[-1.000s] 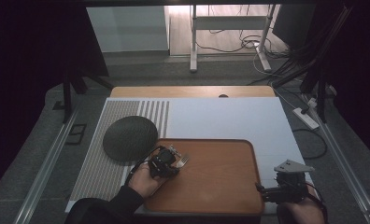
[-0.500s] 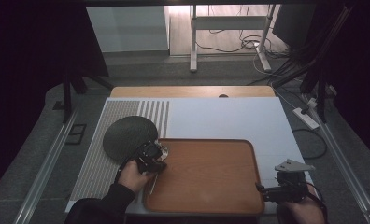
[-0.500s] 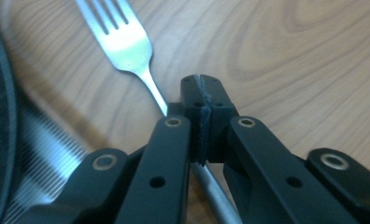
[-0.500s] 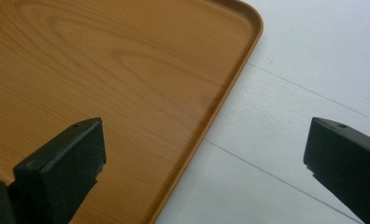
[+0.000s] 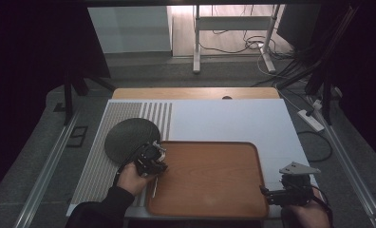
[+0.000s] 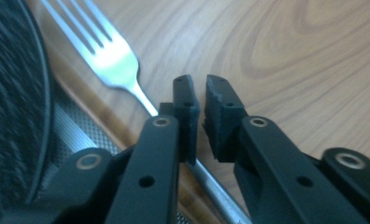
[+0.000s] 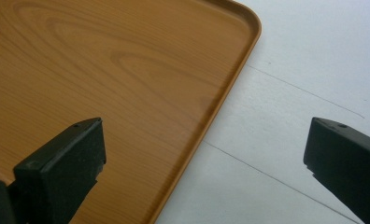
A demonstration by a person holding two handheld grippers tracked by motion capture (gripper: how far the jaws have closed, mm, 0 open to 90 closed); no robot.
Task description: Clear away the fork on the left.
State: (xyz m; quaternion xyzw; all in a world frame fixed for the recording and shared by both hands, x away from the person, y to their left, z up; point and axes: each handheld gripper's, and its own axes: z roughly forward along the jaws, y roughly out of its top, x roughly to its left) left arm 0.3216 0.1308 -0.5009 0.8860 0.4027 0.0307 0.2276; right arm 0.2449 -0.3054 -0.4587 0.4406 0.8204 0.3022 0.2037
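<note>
We judge the step in hand to be the release of the silver metal fork [image 6: 109, 58] at the left edge of the brown wood-grain plastic tray [image 5: 210, 178]. Earlier frames are at hand, and the left gripper [image 6: 200, 100] has just been opening its jaws: a narrow gap now stands between the 2 black pads. The fork's handle runs under the left pad and not through the gap, so we read the jaws as slightly parted and no longer pinching it. The tines lie on the tray floor just inside its rim, the handle crossing that rim toward the ribbed grey mat [image 5: 100, 161].

The next move calls for widening the jaws further and lifting straight off, so that the pad does not drag the handle.

The left gripper view gives us the fork's 4 tines and the dark textured round plate [image 6: 12, 116] close beside the rim; from the high view we see the fork as a thin sliver [image 5: 154, 186] below the left gripper [image 5: 154, 159]. The high view places the right gripper [image 5: 271, 194] at the tray's near right corner. The right gripper view shows its jaws spread wide, empty, over the tray corner [image 7: 241, 56] and the white table top [image 7: 304, 70].
</note>
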